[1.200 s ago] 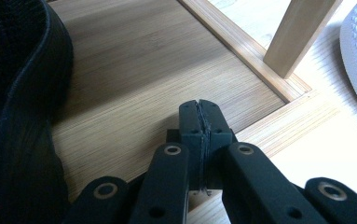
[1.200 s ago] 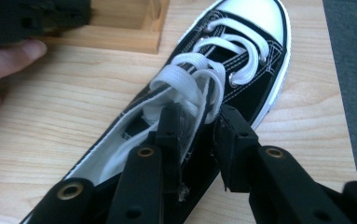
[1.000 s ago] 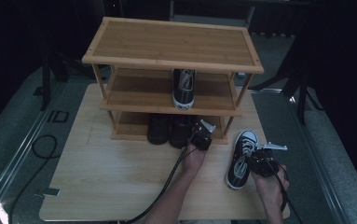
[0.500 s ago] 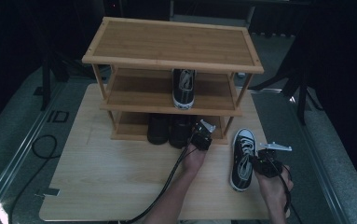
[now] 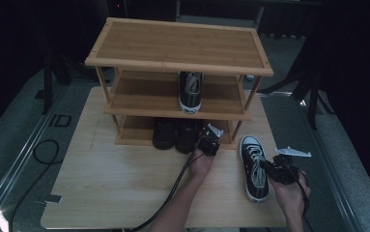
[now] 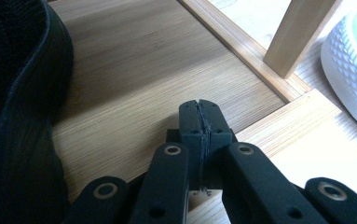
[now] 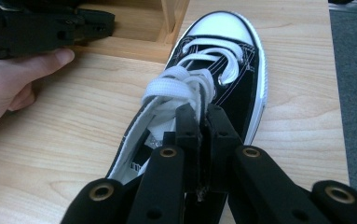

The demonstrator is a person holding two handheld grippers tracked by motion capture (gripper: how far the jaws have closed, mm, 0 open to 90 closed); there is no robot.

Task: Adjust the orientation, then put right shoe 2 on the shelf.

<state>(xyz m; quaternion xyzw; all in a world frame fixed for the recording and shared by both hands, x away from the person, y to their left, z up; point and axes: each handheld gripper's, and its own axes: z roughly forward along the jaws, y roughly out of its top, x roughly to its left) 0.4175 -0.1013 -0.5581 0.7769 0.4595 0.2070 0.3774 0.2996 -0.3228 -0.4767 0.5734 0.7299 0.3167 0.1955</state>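
Dark curtains ring a pale wooden table [image 5: 124,188] with a three-tier bamboo rack [image 5: 177,48] at its far side. One black-and-white sneaker [image 5: 191,92] stands on the middle shelf, toe toward the person, and dark shoes [image 5: 175,135] sit on the bottom tier. Its mate, the loose sneaker [image 5: 254,166], lies on the table just right of the rack's front right leg, its long axis running front to back with the white toe cap pointing away toward the rack. The right gripper [image 7: 202,119] is much the nearer: it sits at the heel end, jaws clenched on the edge by the tongue and laces, as far as I can judge. The left gripper [image 6: 199,116] is pinched shut on nothing, resting at the bottom shelf's front right corner, beside a dark shoe. Shelving it looks like a move forward and leftward.
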